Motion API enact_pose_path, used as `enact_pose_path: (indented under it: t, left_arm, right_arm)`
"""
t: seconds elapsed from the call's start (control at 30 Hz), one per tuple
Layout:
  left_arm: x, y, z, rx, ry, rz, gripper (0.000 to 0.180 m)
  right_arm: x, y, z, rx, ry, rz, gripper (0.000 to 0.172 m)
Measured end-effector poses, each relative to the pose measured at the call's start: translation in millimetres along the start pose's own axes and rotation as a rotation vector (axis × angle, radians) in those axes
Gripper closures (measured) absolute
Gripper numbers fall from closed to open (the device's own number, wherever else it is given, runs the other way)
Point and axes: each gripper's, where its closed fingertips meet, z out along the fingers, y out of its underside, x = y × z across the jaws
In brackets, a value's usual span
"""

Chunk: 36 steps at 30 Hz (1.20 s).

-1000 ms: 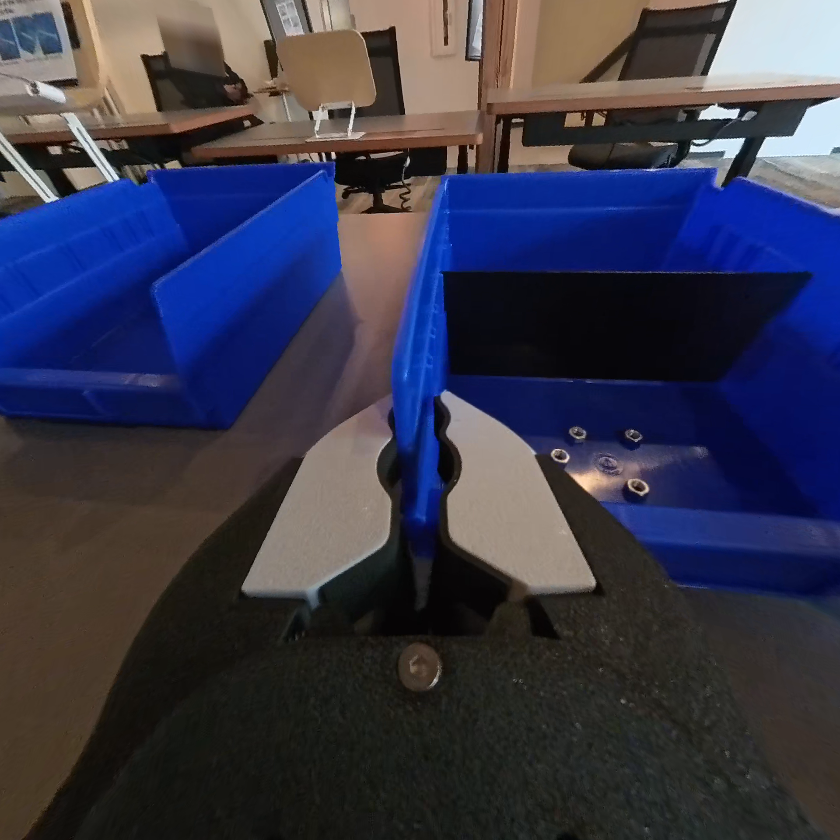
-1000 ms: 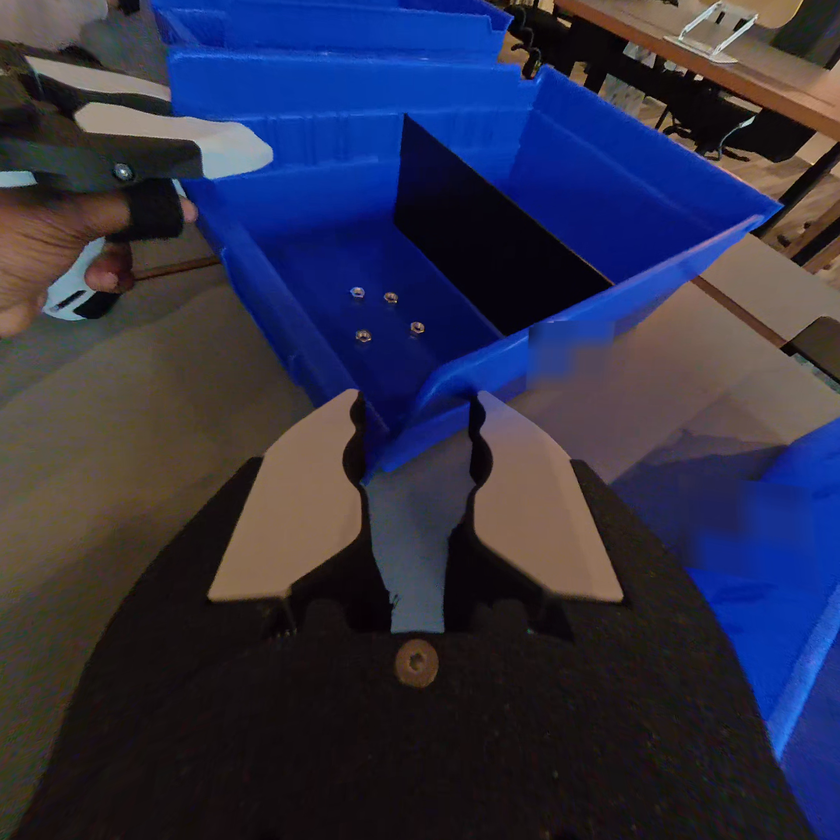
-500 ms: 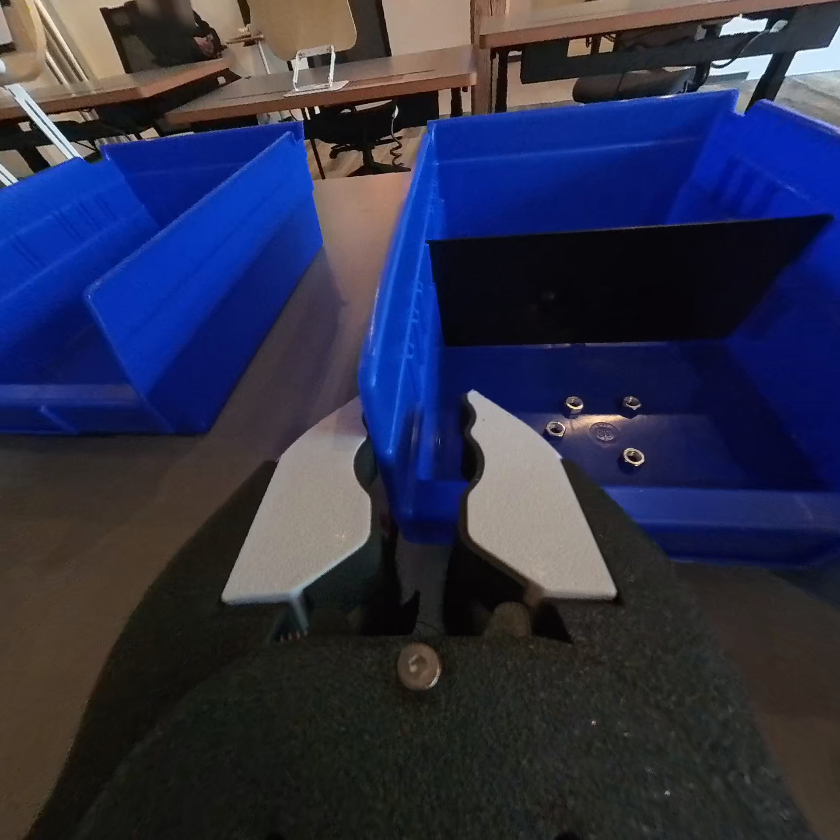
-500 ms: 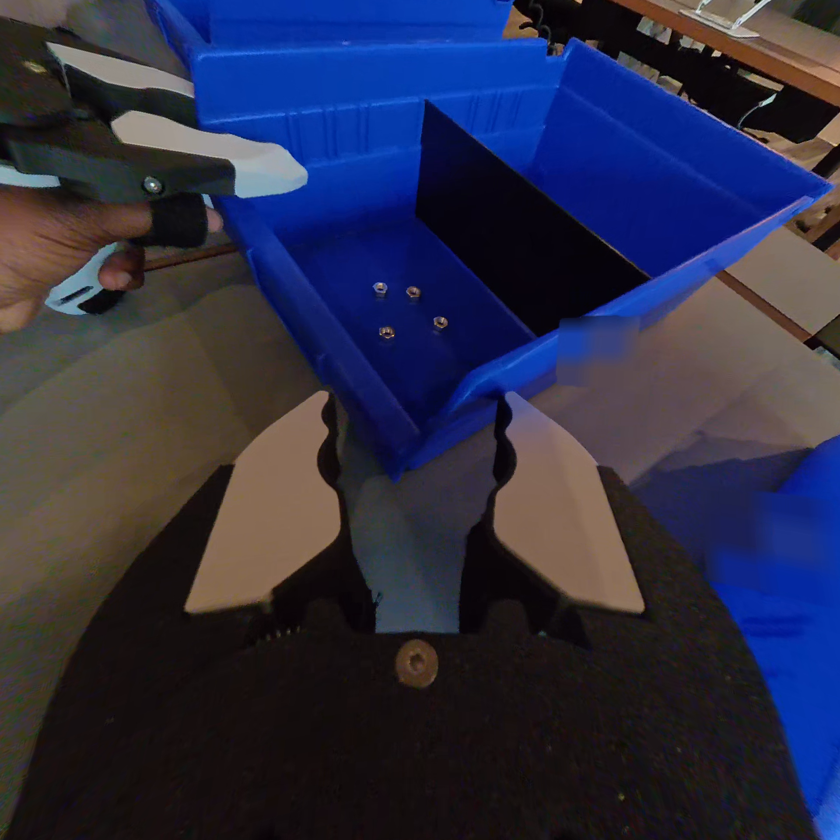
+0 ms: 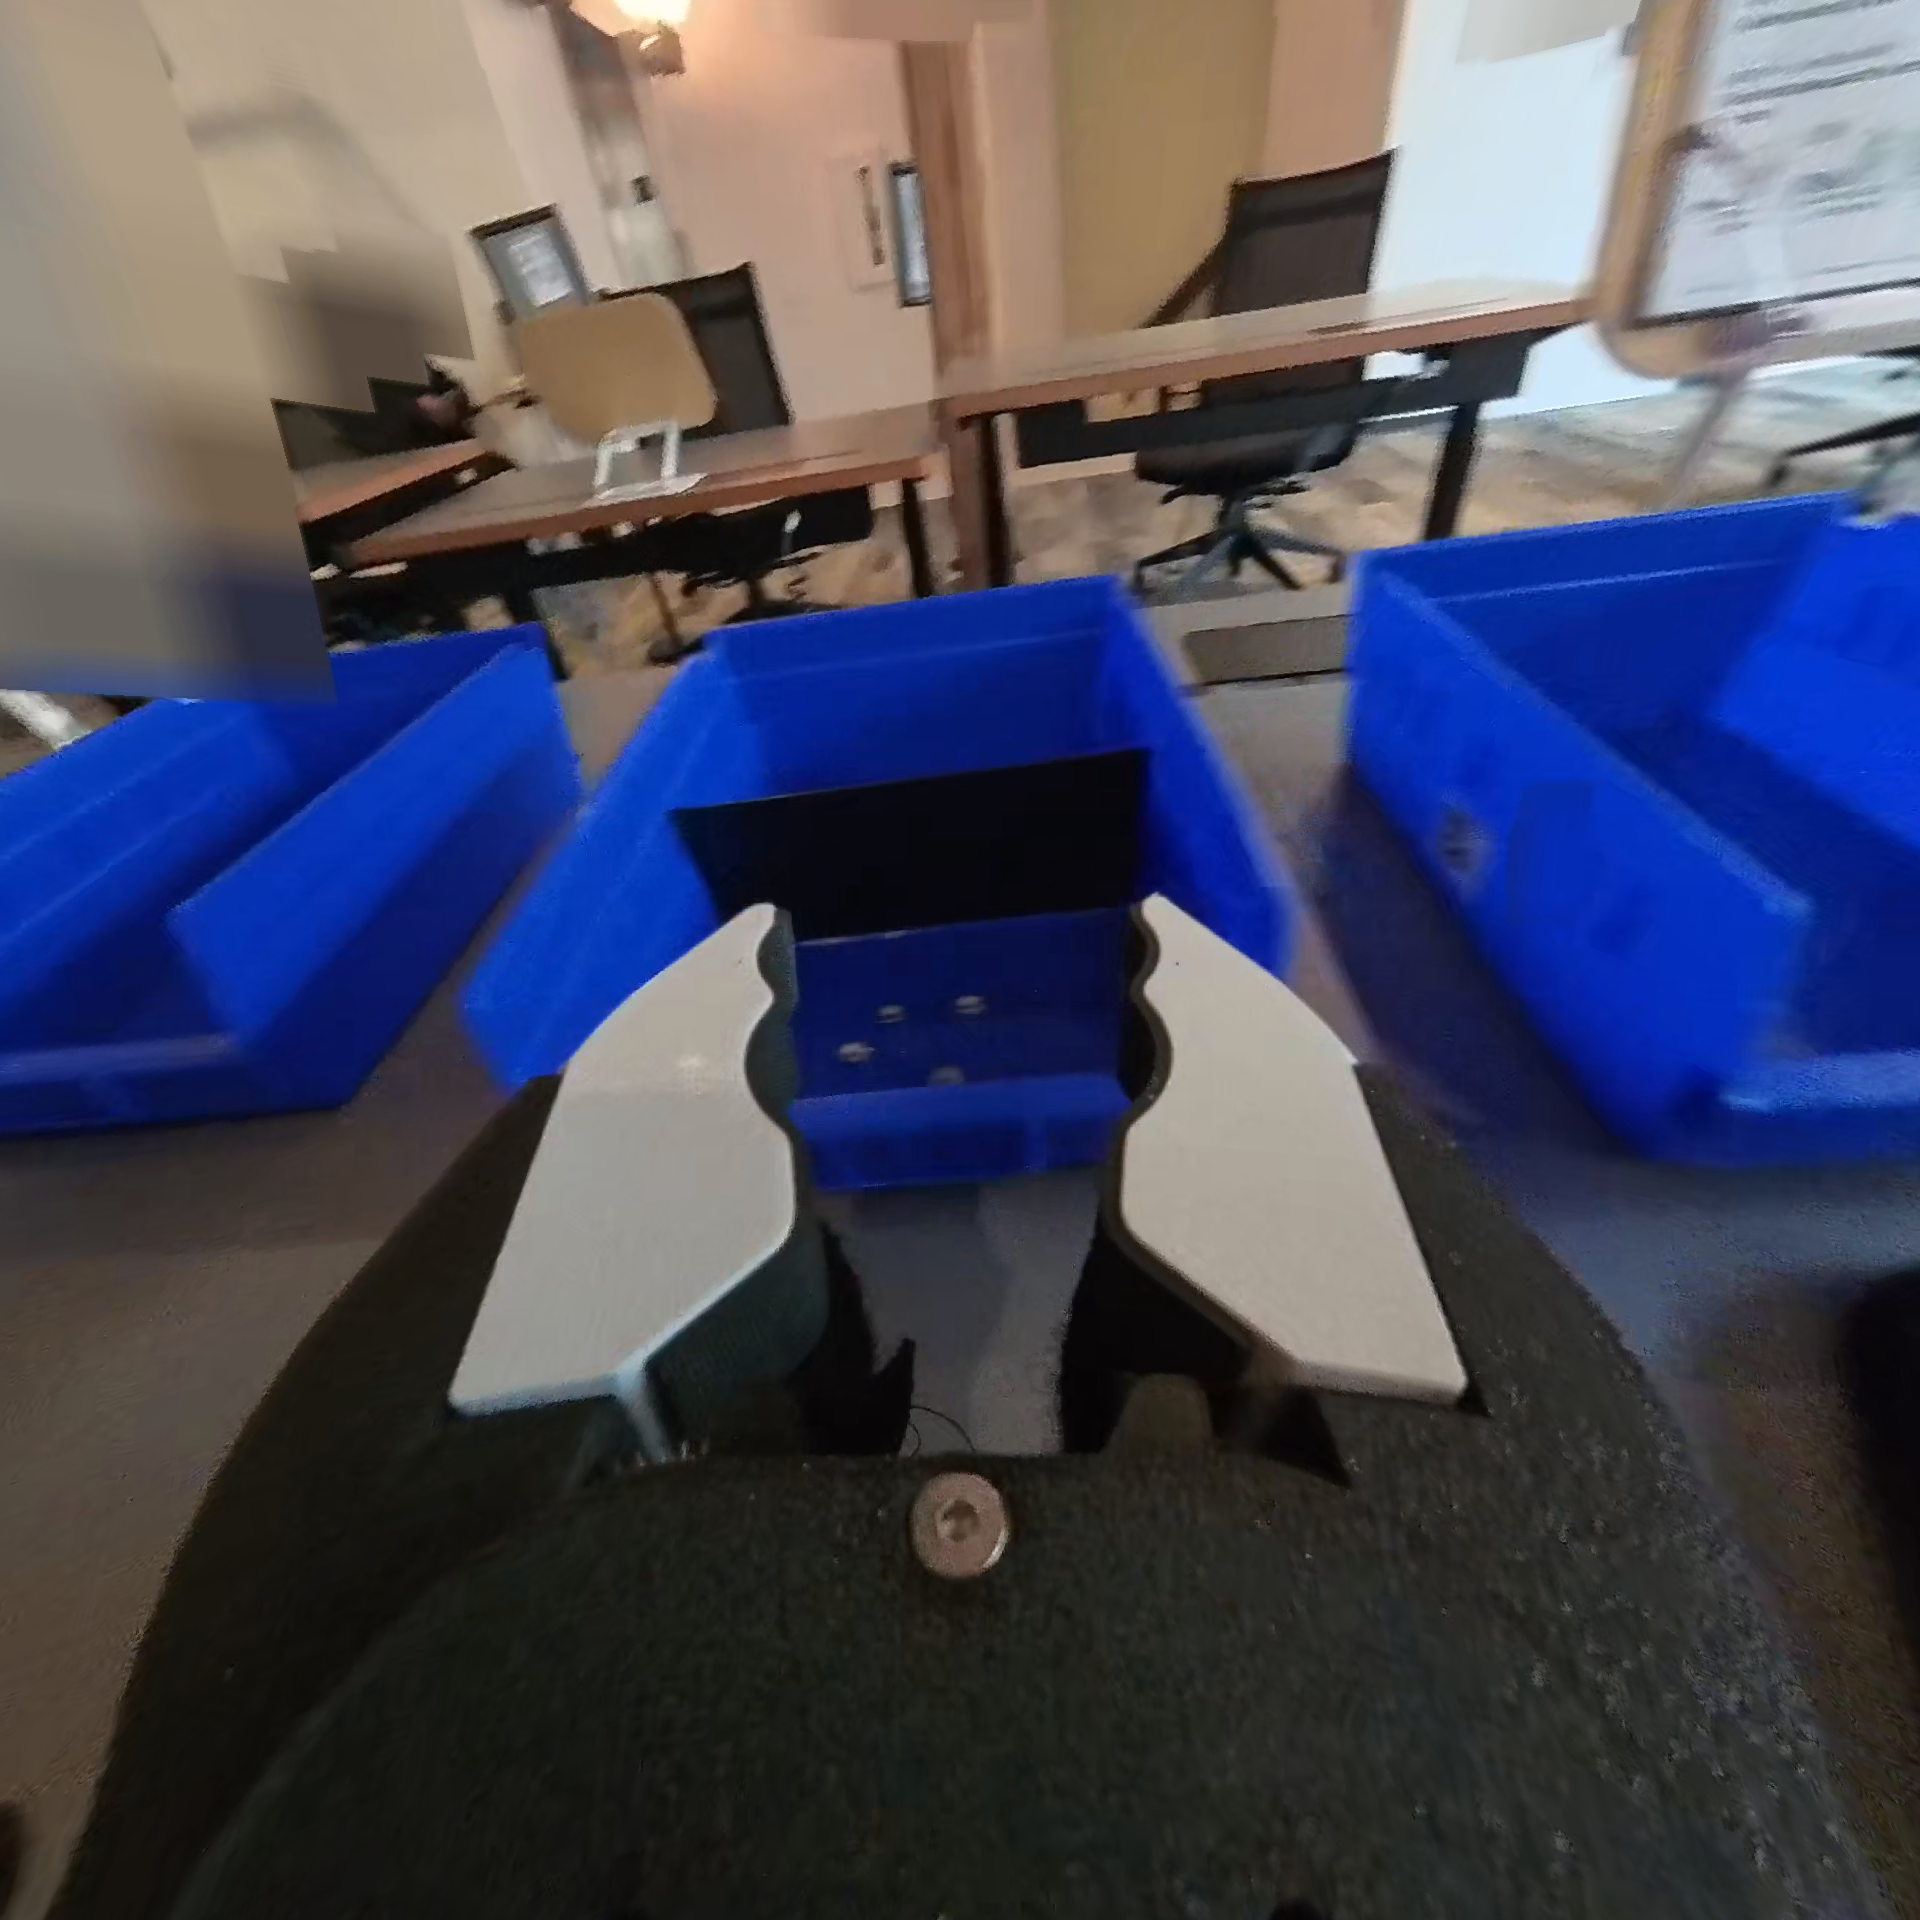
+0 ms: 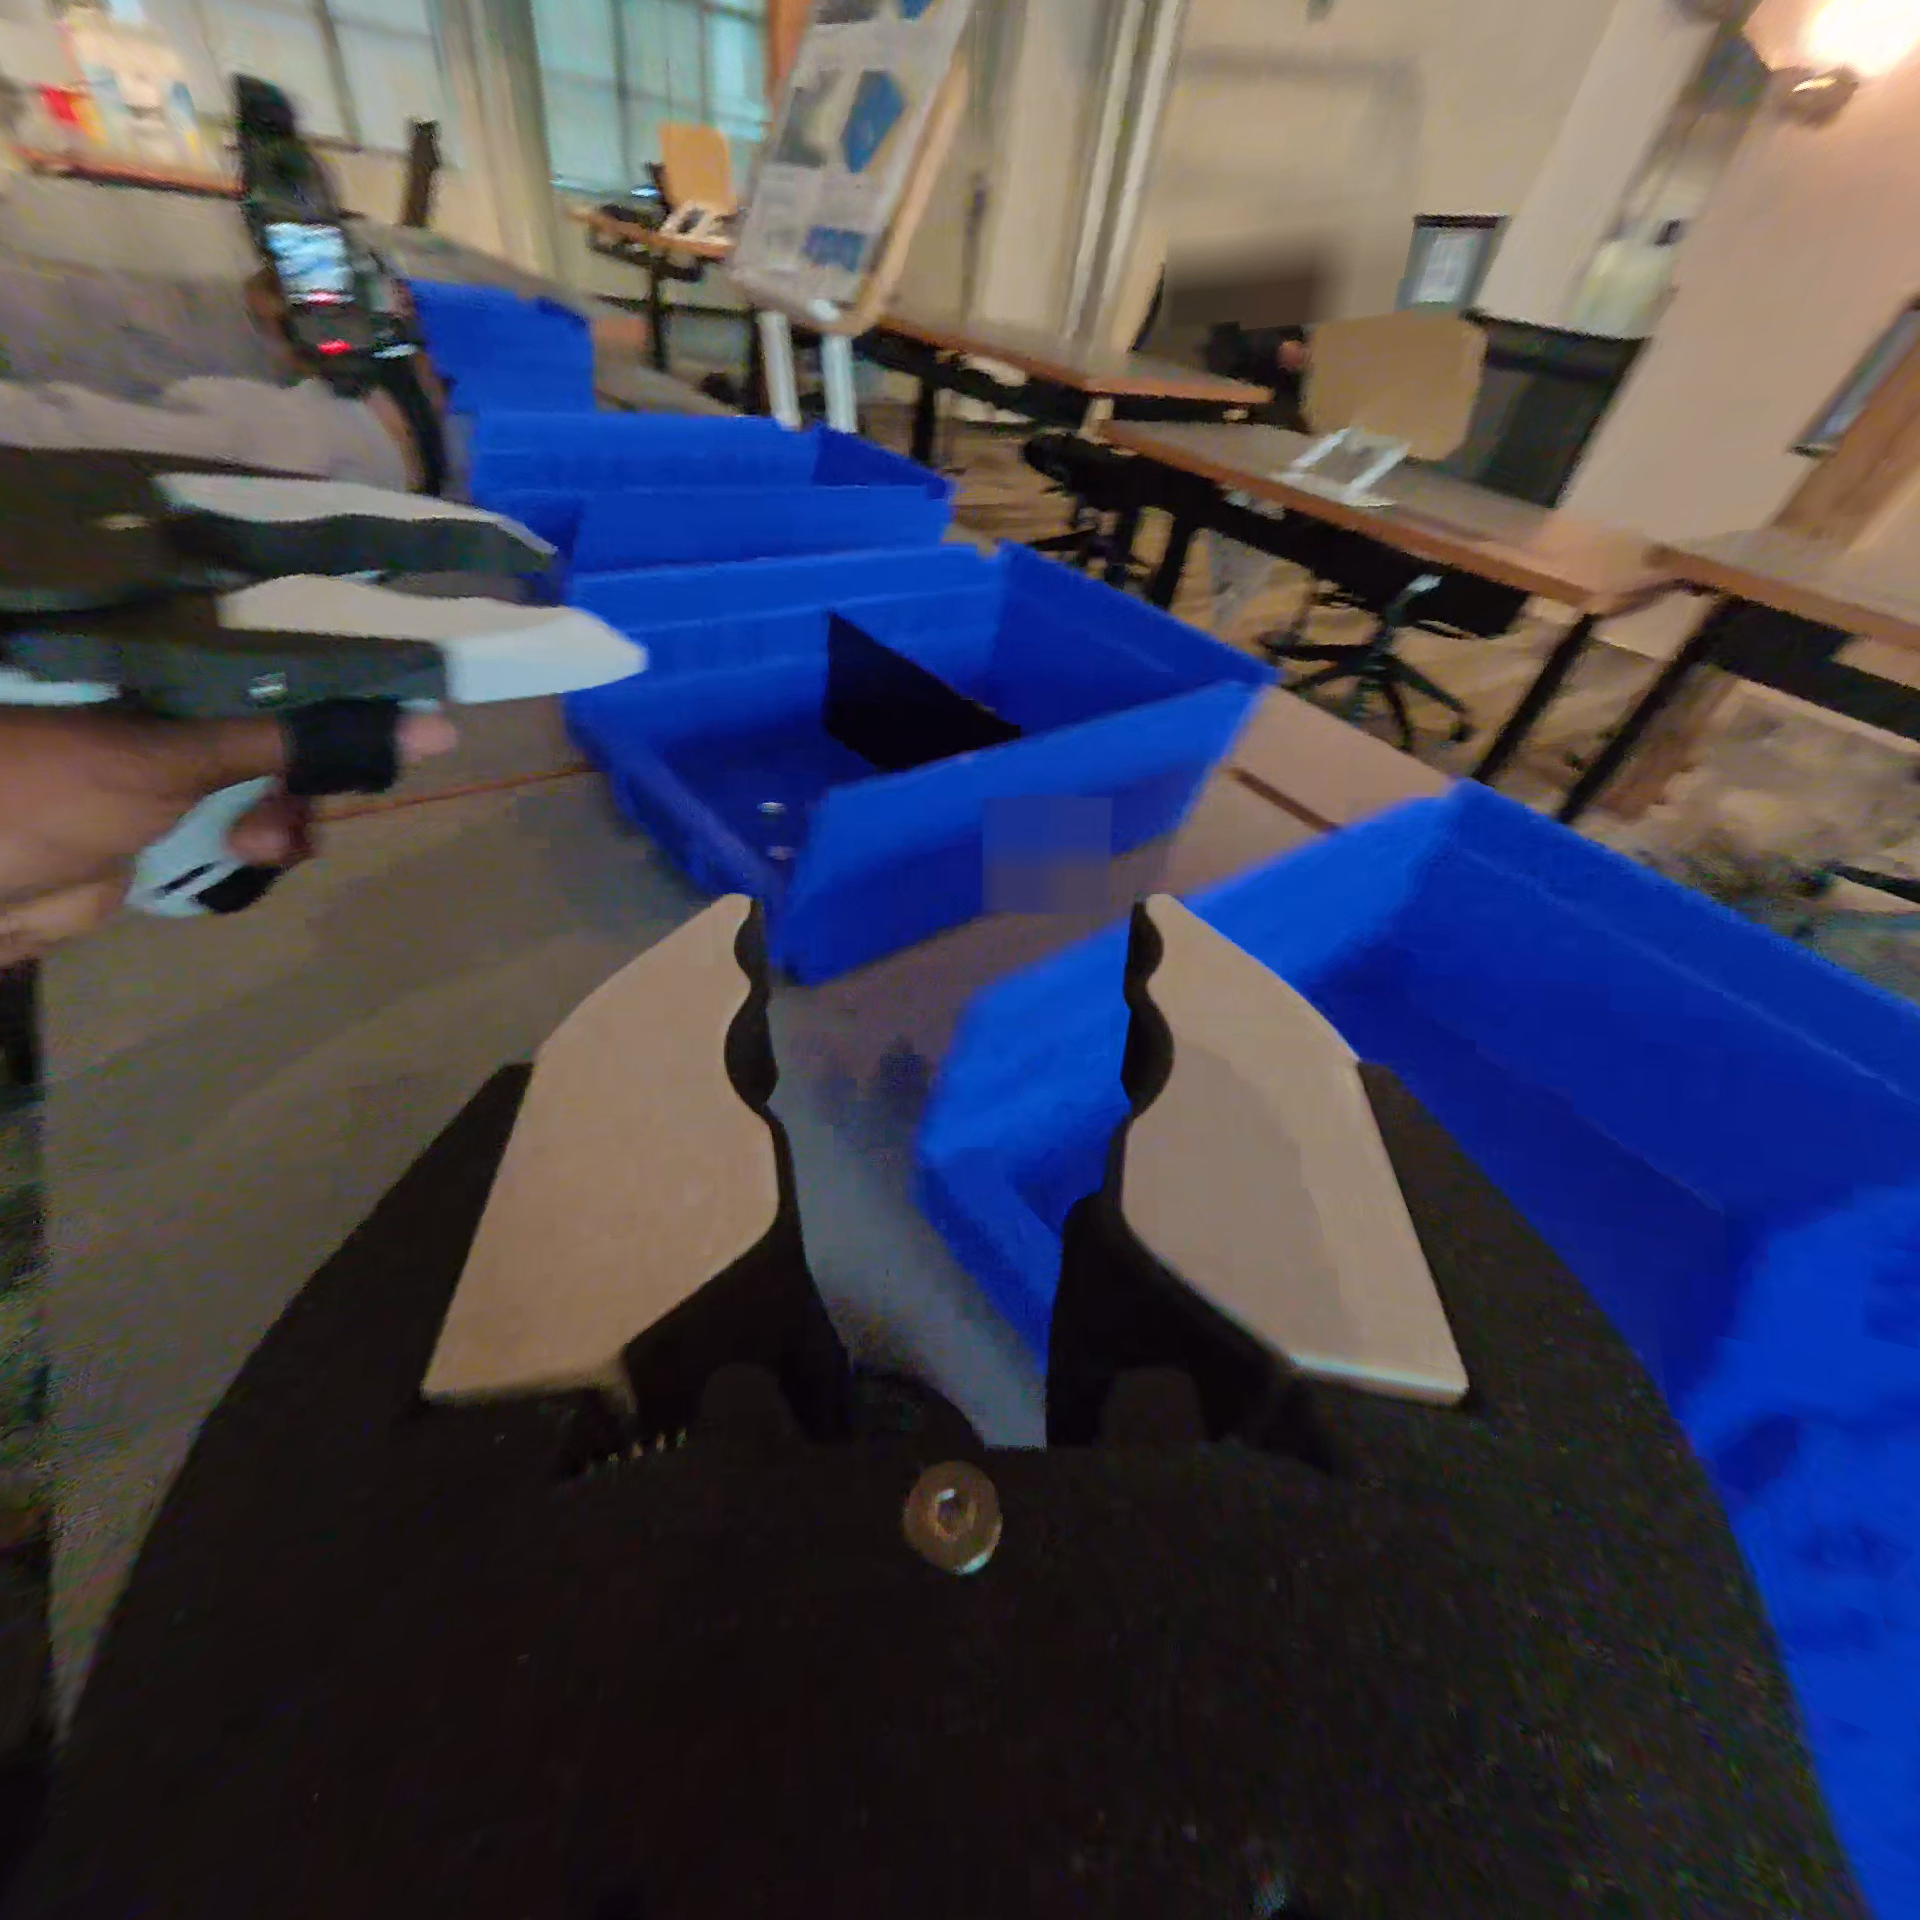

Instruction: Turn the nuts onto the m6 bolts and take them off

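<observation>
The middle blue bin (image 5: 966,717), split by a black divider (image 5: 914,842), holds four nuts (image 5: 914,1039); neighbouring bins look blurred. Both jaws gape, grasping nothing.

Long brown wooden desks on dark metal legs (image 5: 1226,348) stand with black mesh office chairs (image 5: 1262,436) on a mottled carpet floor (image 6: 1704,769), beneath pale cream walls (image 5: 1122,156), a glowing wall lamp (image 6: 1860,36) and tall windows (image 6: 634,94).

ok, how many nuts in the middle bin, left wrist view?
4, loose on the floor of the middle bin in front of its black divider: nuts at. More could be hidden behind the front lip.
</observation>
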Motion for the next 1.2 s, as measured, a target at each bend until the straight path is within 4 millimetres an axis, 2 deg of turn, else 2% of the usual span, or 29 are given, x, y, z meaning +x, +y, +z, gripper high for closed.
enact_pose_path:
  t: [0.07,0.17,0.23,0.3,0.4,0.5,0.57,0.6,0.63,0.67,0.8,0.9,1.0,1.2]
  left_arm:
    - [44.9,-6.7,-8.1,0.02,0.084,0.012,0.121]
    - [108.4,-2.7,-9.6,-0.008,0.218,0.016,0.122]
    - [141.5,5.3,-3.3,-0.044,0.285,0.025,0.122]
    - [163.8,17.1,8.7,-0.09,0.318,0.032,0.122]
    - [184.8,34.2,27.1,-0.163,0.353,0.032,0.122]
    - [195.6,40.0,40.0,-0.192,0.38,0.002,0.127]
    - [200.2,41.8,45.2,-0.2,0.395,0.009,0.137]
    - [203.1,42.4,46.7,-0.201,0.405,0.019,0.151]
    - [204.1,42.3,48.3,-0.199,0.401,0.028,0.165]
    - [204.5,41.0,49.3,-0.189,0.391,0.048,0.171]
    - [211.4,31.2,46.2,-0.122,0.327,0.165,0.174]
    - [221.9,13.4,36.9,-0.044,0.316,0.155,0.174]
    - [242.3,-5.9,25.0,0.02,0.299,0.209,0.174]
    - [313.9,-26.4,4.6,0.065,0.349,0.24,0.173]
  right_arm:
    - [43.4,8.2,-30.1,0.012,0.119,0.024,0.104]
    - [105.5,26.7,-75.7,0.01,0.304,0.05,0.102]
    - [135.5,42.7,-100.4,-0.007,0.383,0.086,0.102]
    - [155.2,61.1,-115.8,-0.03,0.426,0.124,0.102]
    - [164.4,89.8,-119.1,-0.106,0.418,0.188,0.102]
    - [164.6,108.0,-109.3,-0.173,0.39,0.201,0.107]
    - [157.5,115.8,-99.1,-0.22,0.338,0.199,0.117]
    - [154.1,119.8,-94.6,-0.247,0.317,0.186,0.128]
    - [151.2,123.6,-91.0,-0.276,0.3,0.16,0.146]
    - [153.3,125.5,-90.5,-0.297,0.324,0.128,0.157]
    - [162.2,126.5,-98.3,-0.363,0.391,-0.054,0.161]
    - [164.6,121.7,-113.0,-0.312,0.369,-0.02,0.161]
    - [172.8,120.2,-137.1,-0.299,0.378,-0.023,0.161]
    - [209.0,119.8,-207.5,-0.285,0.408,-0.035,0.161]
